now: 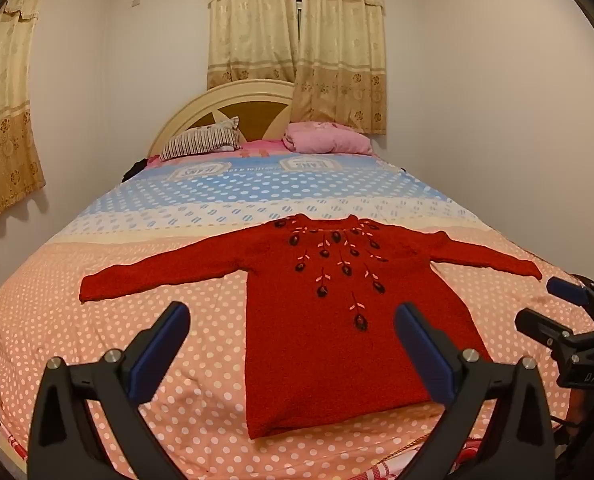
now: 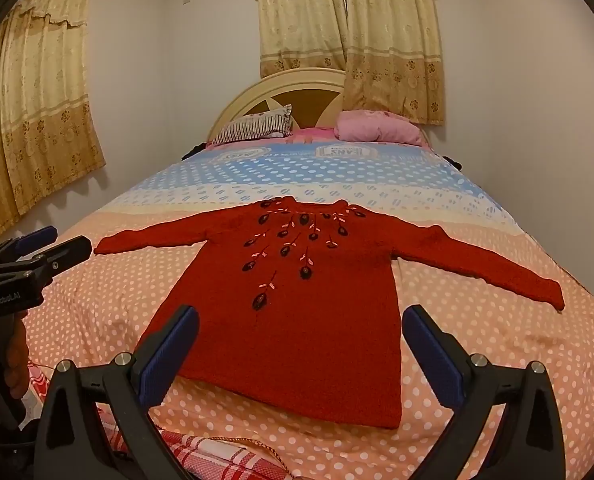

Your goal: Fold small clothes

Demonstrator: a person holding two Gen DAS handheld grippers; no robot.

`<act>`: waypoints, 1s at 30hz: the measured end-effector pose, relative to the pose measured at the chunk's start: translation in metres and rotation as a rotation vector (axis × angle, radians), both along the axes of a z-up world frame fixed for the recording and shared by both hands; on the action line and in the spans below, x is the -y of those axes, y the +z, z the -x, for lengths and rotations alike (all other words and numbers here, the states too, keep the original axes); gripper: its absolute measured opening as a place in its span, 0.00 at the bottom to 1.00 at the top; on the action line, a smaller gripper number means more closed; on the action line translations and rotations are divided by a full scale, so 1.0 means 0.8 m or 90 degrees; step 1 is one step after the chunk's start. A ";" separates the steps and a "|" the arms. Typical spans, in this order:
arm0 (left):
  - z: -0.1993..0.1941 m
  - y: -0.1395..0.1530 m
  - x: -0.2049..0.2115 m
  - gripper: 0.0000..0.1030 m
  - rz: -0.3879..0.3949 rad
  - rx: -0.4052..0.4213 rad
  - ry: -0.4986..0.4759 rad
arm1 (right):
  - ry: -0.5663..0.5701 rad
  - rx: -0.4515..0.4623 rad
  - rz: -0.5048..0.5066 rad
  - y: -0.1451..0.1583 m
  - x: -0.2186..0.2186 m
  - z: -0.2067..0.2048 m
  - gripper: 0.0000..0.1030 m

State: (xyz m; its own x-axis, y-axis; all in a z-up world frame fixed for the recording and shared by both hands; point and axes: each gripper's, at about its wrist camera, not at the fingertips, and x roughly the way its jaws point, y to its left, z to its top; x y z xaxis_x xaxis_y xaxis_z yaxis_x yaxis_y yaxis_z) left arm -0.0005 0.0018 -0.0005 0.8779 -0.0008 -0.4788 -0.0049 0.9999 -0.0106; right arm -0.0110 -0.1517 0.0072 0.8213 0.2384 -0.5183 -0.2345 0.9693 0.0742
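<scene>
One bed, covered by a dotted sheet in pink, white and blue bands, fills both views. One red sweater is laid flat on it, front up, neck toward the headboard, both sleeves spread out to the sides and the hem nearest the cameras. Two pillows are seen at the head: a striped one and a pink one. Two sets of curtains are hung on the walls.

The left gripper is held above the sweater's lower left part; its fingers are spread wide and nothing is held, the hem corner being seen between them. The right gripper is held over the lower body of the sweater, fingers equally wide and empty, most of the hem lying between them. Whether either gripper touches the fabric cannot be told for certain; both seem clear of it.

Each gripper is also seen at the edge of the other's view.
</scene>
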 end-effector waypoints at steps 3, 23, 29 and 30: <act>0.001 -0.001 -0.004 1.00 0.003 0.000 -0.004 | -0.002 0.000 0.000 -0.001 0.002 -0.001 0.99; -0.002 -0.003 0.006 1.00 0.005 0.004 -0.001 | 0.000 -0.013 -0.003 -0.006 0.005 -0.009 0.99; -0.001 -0.004 0.005 1.00 0.006 0.004 -0.001 | 0.003 -0.016 -0.001 -0.008 0.005 -0.010 0.99; -0.001 -0.005 0.004 1.00 0.007 0.004 -0.001 | 0.004 -0.016 -0.001 -0.008 0.005 -0.010 0.99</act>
